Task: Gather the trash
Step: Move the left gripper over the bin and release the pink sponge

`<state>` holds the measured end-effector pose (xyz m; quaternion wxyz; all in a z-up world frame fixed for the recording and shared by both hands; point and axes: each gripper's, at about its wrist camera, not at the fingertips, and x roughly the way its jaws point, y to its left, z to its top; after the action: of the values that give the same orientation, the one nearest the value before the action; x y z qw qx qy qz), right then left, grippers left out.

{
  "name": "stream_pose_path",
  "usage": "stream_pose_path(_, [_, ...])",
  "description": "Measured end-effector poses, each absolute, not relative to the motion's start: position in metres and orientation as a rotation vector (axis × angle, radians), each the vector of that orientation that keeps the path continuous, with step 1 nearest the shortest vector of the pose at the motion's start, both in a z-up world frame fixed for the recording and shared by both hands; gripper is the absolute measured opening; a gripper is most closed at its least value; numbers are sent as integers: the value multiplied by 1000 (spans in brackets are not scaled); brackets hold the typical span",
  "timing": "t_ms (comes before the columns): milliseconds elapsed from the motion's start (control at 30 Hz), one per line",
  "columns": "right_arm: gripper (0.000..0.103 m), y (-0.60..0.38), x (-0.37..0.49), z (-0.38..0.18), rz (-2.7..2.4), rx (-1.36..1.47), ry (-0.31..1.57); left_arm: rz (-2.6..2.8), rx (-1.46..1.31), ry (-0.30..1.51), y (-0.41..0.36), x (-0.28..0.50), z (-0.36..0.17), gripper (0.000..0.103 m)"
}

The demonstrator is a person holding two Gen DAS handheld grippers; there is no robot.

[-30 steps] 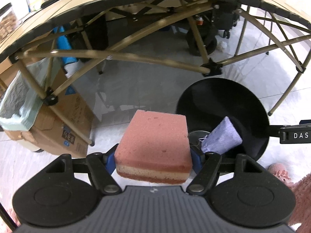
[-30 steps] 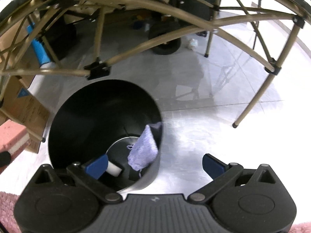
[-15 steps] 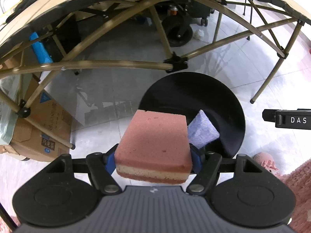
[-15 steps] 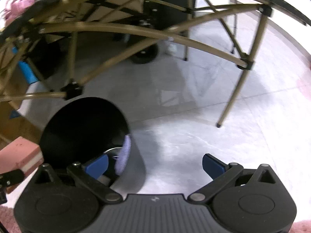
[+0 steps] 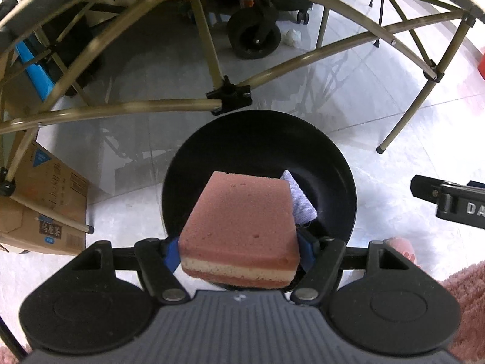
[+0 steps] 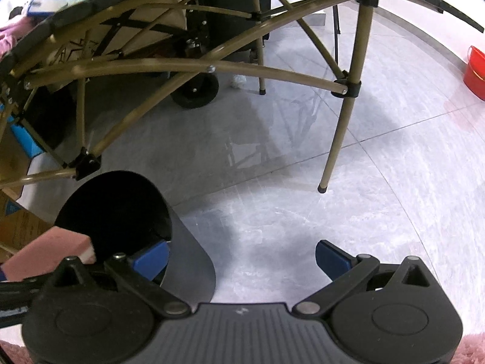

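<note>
I have one pink sponge (image 5: pixel 242 227) clamped between the blue pads (image 5: pixel 171 253) of my left gripper (image 5: pixel 239 253), one pad pressed on each side, and it hangs over the near part of the open mouth of the single black bin (image 5: pixel 345 182) on the floor. Inside the bin I count one piece of trash, a lilac cloth (image 5: pixel 300 203), lying against the right inner wall just behind the sponge's far right corner; whether anything else sits under it I cannot tell, since the sponge covers the bottom.

My right gripper (image 6: pixel 241 257) is empty, its two blue pads standing wide apart with only bare floor between them. Its left pad (image 6: pixel 151 257) is just over the bin's right rim, while the right pad is well clear of it. From this side the sponge shows at the bin's left edge.

One folding table frame (image 5: pixel 121 109) of tan tubes spans the floor behind the bin. One cardboard box (image 5: pixel 42 212) stands at the left, and one red bucket (image 6: pixel 474 75) at the far right.
</note>
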<state>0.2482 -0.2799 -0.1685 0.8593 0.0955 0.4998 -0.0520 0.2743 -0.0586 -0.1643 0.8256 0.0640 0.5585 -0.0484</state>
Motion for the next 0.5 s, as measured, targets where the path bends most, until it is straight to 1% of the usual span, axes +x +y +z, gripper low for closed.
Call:
stream_pose_path(267, [103, -293, 243, -163, -142, 236, 1016, -108, 134, 1231, -76, 286, -175, 72])
stream_pose_path(500, [103, -301, 243, -169, -186, 236, 1033, -103, 137, 1257, -87, 288, -180, 72])
